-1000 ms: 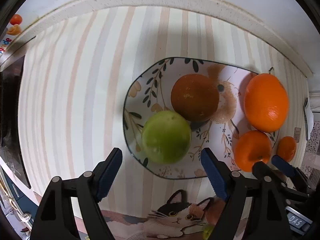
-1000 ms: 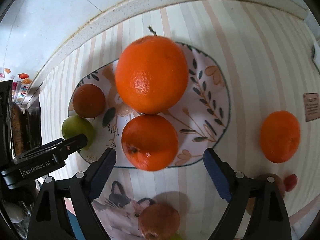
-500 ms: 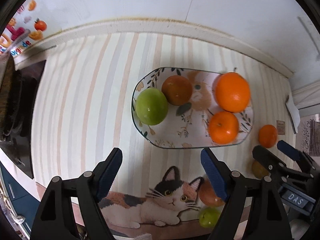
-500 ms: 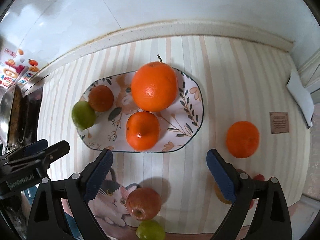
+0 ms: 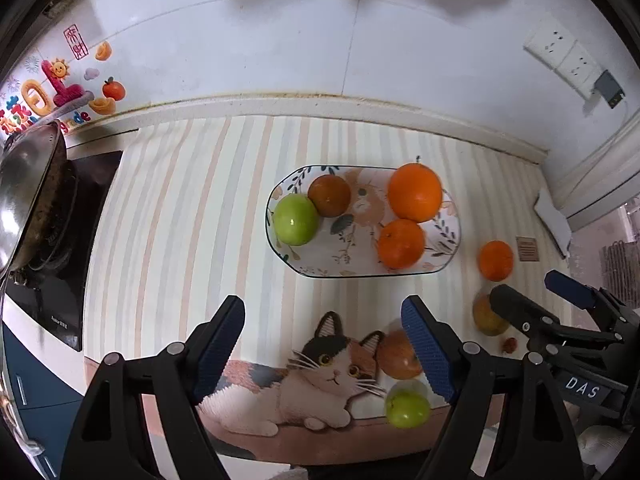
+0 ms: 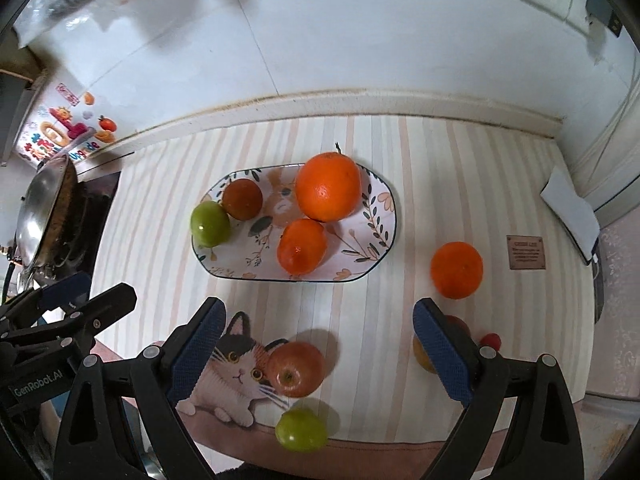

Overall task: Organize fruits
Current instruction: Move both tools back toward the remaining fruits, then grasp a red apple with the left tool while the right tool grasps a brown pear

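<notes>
Two printed labels, "DAS" on right tongs (image 5: 560, 294), "GenRobot.AI" on left tongs (image 6: 86, 292)

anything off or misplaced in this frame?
Nothing is spilled or damaged. Four fruits sit on the plate, but several are loose on the mat: an orange, a red apple, and a green fruit close to the mat's near edge, where it might roll off.

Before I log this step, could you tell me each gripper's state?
Left gripper: open, holding nothing.
Right gripper: open, holding nothing.
</notes>
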Demonstrator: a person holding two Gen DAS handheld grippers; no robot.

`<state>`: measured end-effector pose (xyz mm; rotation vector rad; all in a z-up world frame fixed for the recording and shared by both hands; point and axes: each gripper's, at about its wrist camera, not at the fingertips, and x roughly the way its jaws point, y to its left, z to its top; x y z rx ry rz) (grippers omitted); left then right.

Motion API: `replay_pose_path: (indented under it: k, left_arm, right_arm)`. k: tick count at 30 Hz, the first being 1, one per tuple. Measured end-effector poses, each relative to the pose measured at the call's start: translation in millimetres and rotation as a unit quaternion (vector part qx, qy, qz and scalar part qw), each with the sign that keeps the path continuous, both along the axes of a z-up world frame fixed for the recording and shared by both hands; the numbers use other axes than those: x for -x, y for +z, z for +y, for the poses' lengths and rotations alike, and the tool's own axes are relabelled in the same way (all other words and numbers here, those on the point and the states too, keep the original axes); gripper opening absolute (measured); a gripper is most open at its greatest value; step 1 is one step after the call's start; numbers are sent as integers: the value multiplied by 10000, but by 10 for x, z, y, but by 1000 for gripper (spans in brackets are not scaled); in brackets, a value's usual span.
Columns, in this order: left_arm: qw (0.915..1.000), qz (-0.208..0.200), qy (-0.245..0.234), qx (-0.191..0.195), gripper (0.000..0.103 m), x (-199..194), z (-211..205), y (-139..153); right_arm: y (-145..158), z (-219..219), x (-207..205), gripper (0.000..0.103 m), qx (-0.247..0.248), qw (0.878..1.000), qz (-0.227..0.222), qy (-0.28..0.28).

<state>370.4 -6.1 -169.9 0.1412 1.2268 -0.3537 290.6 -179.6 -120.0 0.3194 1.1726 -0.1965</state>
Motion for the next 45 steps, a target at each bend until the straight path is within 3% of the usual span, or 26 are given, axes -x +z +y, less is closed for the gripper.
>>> replay_pose_path:
  k: [10,15,20,22,23,30,34,40,43,45]
  left_arm:
    - [9994,-231,-67,240,80,306,-27,257]
    - [9997,-116,-37,208,80,334,-41,160]
    - [9997,206,-80,-55,80,296,-164,-189]
    - [9991,351,-161,-161,80,296,-243,-365]
    - [9986,446,-202,-217,80,295,-289,-464]
    - [9842,1693,-458,-235,80,261,-624,-1324]
    - [9739,2189,-572,-168,80,296,-779,-1622]
    - [9702,2274,-758,-353,79,363,-971,-1825]
    - [9722,2159,-778,-473,64,384,-1022,-1874]
    - [9746,2056,-775,-432,64,391,-1030,-1865]
  right_arm:
    - [371,13,327,97,-13,9994,-355,-11]
    - [337,-213,416,97,-455,9978,-406,-262]
    - [-23,-574,484,95,-694,9950,-132,-704]
    - [-238,-708,488,74,-766,9936,70,-828]
    - [-356,-768,485,71,-805,9926,199,-893]
    - [-1000,-1049,489,71,-984,9836,844,-1250]
    - [-1188,-1148,472,71,-902,9804,1062,-1394]
    - [-1417,-1211,395,71,-752,9771,1384,-1431]
    - [-1561,-1240,382,71,-860,9735,1500,-1497]
    - [-1650,-1255,371,71,-994,9709,1540,-1541]
